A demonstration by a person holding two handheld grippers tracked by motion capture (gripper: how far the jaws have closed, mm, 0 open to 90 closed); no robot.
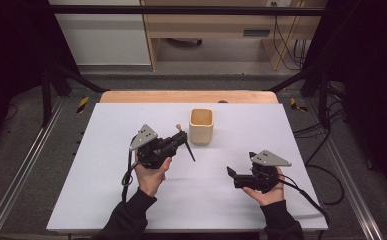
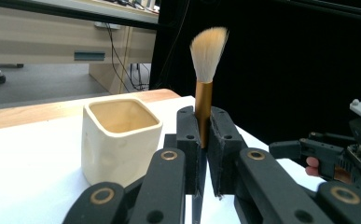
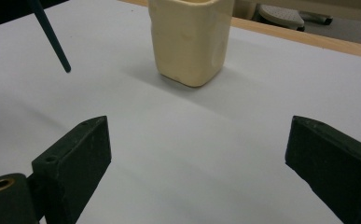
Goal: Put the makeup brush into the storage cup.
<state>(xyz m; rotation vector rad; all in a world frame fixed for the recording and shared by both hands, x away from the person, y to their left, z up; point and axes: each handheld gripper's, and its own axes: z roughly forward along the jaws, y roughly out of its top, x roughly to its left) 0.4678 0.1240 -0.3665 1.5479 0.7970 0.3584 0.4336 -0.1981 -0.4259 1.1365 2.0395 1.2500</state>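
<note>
The left hand-held gripper [image 1: 180,138] is pinching a makeup brush with a gold metal ferrule, pale cream bristles and a thin dark pointed handle [image 2: 204,100]; in the left gripper view its two black jaws press on the ferrule from both sides, with the bristle tuft standing upright above them. In the high view the brush is held above the white counter [image 1: 106,200], its dark handle slanting down and to the right from the jaws, with the tip lifted off the surface, and its small pale head poking up just left of the square cream ceramic cup [image 1: 201,126]. The cup stands upright and open-topped toward the far middle of the counter, just beside the left hand-held gripper and not touching it. The right hand-held gripper [image 1: 231,173] lies nearer the front right of the counter, well apart from the cup, pointing left toward the middle. In the right gripper view its jaws are spread wide with nothing between them, only bare white surface; the cup [image 3: 190,39] sits ahead of them, and the dark tip of the brush handle [image 3: 52,39] hangs in at the upper left, clear of the counter.
</note>
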